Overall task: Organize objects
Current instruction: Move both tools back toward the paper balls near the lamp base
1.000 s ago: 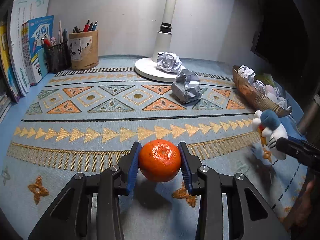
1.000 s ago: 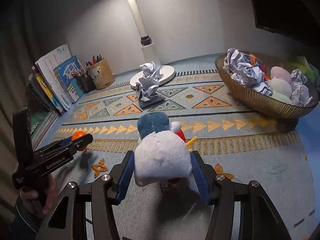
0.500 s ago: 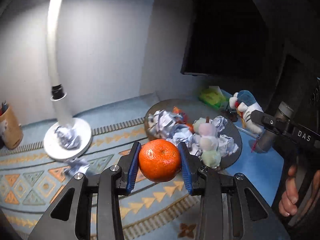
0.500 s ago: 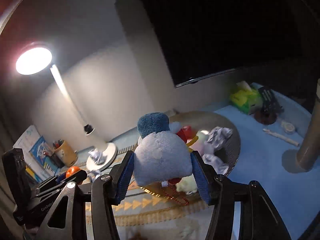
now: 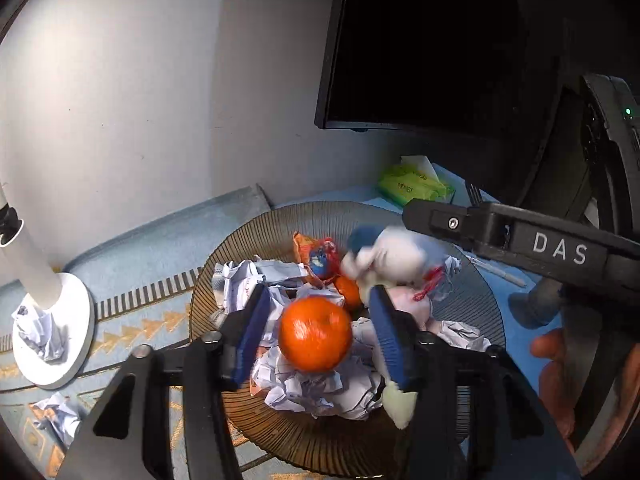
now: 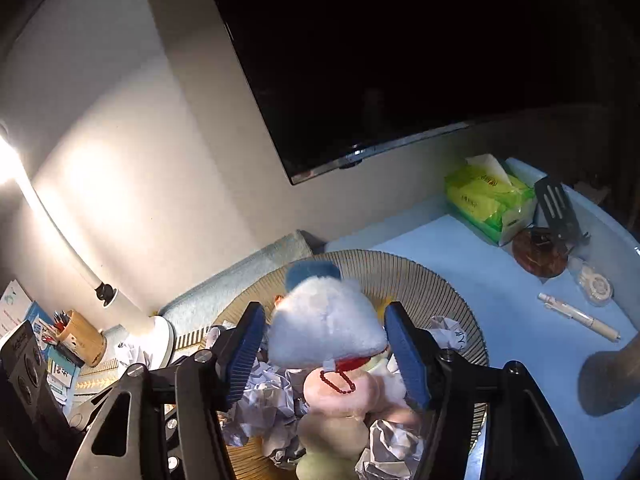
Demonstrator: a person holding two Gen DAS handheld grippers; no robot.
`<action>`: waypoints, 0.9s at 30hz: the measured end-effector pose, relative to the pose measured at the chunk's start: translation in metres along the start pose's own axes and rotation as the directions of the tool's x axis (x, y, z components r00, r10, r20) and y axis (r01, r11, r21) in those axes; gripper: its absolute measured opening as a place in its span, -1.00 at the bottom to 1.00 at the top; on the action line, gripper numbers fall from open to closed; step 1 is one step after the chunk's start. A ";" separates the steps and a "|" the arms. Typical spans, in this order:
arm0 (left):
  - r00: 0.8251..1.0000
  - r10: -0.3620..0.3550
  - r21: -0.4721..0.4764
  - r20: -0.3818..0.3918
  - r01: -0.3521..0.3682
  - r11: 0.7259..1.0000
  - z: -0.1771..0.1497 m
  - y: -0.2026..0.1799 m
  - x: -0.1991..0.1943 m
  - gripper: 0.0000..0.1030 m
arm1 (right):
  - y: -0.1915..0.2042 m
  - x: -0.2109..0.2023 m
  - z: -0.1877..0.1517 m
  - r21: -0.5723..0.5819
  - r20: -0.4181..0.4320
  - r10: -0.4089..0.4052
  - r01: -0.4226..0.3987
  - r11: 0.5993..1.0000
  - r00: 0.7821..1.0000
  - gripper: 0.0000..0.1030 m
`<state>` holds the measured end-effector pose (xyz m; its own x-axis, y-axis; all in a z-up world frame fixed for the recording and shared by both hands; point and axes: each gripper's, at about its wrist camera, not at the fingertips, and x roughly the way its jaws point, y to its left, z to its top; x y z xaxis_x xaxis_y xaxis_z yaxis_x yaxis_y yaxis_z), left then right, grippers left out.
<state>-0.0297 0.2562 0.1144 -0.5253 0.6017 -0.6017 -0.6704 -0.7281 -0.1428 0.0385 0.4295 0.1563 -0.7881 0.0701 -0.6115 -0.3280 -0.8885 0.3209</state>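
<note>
The left gripper (image 5: 316, 330) is spread wide over the basket (image 5: 248, 256), and neither blue pad (image 5: 253, 334) touches the orange (image 5: 315, 334), which sits between them with a gap on each side, above the crumpled paper (image 5: 316, 388) heaped in the basket. Whether the orange rests on the paper or is in the air cannot be told. A second, smaller orange (image 5: 347, 290) lies deeper in the pile, beside a small blue and orange toy (image 5: 320, 258).

The right gripper (image 6: 326, 346) is also open: its pads (image 6: 404, 356) stand clear of the plush toy (image 6: 324, 330), a white doll with a blue cap and a red bead cord, blurred, over the basket (image 6: 440, 292) and the pale pink and green soft balls (image 6: 340, 392) there. In the left wrist view the same plush toy (image 5: 390, 258) shows as a smear just under the right gripper's finger, which carries the white letters "DAS".

On the blue table (image 6: 480, 280) near the basket are a green tissue pack (image 6: 486, 196) with writing too small to read, a black spatula (image 6: 556, 208), a round brown dish (image 6: 538, 254) and a white pen (image 6: 576, 316). A dark screen (image 6: 380, 60) hangs on the wall. At the left stand a white lamp (image 5: 44, 300) with paper on its base, a wooden pen holder (image 6: 82, 336) and books (image 6: 16, 312) with unreadable covers.
</note>
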 end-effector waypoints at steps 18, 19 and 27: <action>0.984 0.119 -0.120 0.133 -0.103 0.987 -0.093 0.080 -0.206 0.63 | 0.094 -0.088 -0.099 -0.143 -0.042 0.180 -0.184 0.972 0.983 0.21; 0.982 0.145 -0.119 0.122 -0.130 0.984 -0.103 0.087 -0.215 0.63 | 0.105 -0.087 -0.109 -0.161 -0.050 0.185 -0.191 0.968 0.981 0.21; 0.920 0.392 -0.228 0.000 -0.382 0.896 -0.187 0.157 -0.215 0.63 | 0.163 -0.031 -0.184 -0.298 -0.139 0.154 -0.190 0.936 0.978 0.21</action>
<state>0.0759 -0.0490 0.0740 -0.7458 0.2680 -0.6099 -0.2804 -0.9567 -0.0775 0.1052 0.1994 0.0940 -0.7493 -0.1316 -0.6490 -0.0020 -0.9796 0.2010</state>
